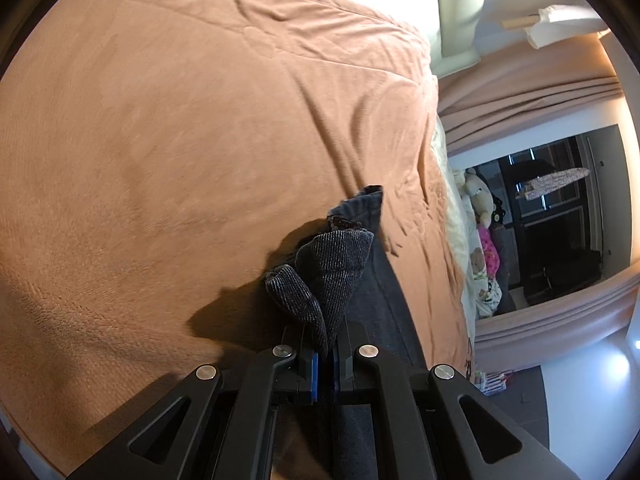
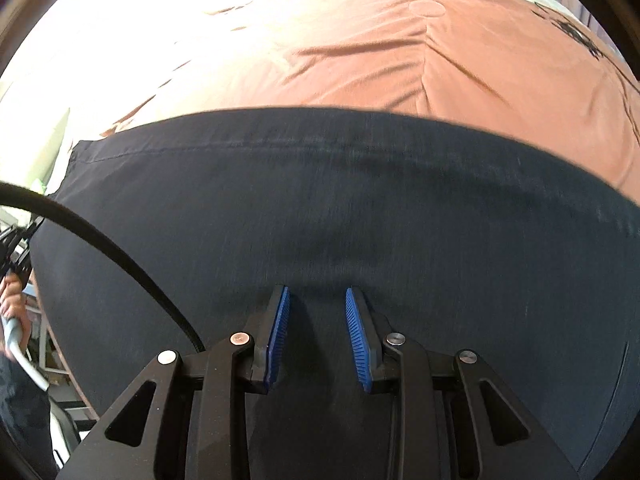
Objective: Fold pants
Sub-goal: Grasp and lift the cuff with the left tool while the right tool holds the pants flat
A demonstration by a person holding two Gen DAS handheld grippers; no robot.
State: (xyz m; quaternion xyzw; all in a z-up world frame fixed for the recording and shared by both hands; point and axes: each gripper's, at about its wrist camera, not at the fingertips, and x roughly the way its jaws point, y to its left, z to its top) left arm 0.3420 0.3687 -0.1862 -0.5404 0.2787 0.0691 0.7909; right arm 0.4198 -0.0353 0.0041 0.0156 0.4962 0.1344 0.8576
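The left gripper [image 1: 326,354] has its blue pads pressed together on a bunched fold of the dark pants [image 1: 332,272]; the pinched cloth rises from between the fingers toward 12 o'clock as two ribbed, cone-like peaks. Past them, a hem edge of the same garment pokes up at about 1 o'clock, and a flat dark strip of the pants runs down the right side of the fingers toward 5 o'clock, so in this view the garment's long axis lies roughly along the gripper's own line. How far it goes on is hidden behind the gripper body. All around spreads the orange bedspread [image 1: 180,140], with a pale pillow [image 1: 460,12] at 1 o'clock and soft toys [image 1: 478,200] off the bed's edge at 3 o'clock.

The right gripper [image 2: 318,300] stands spread, its blue pads [image 2: 278,332] apart with nothing clamped between them, just above or on the pants [image 2: 360,208]; contact cannot be told. Here the garment lies flat across the bedspread [image 2: 360,52], long axis running from 9 to 3 o'clock, a stitched seam near its far edge. Its right end is cut off by the frame; motion blurs the fabric. A black cable [image 2: 120,256] crosses at 9 o'clock, beyond which a hand [image 2: 14,304] shows dimly.
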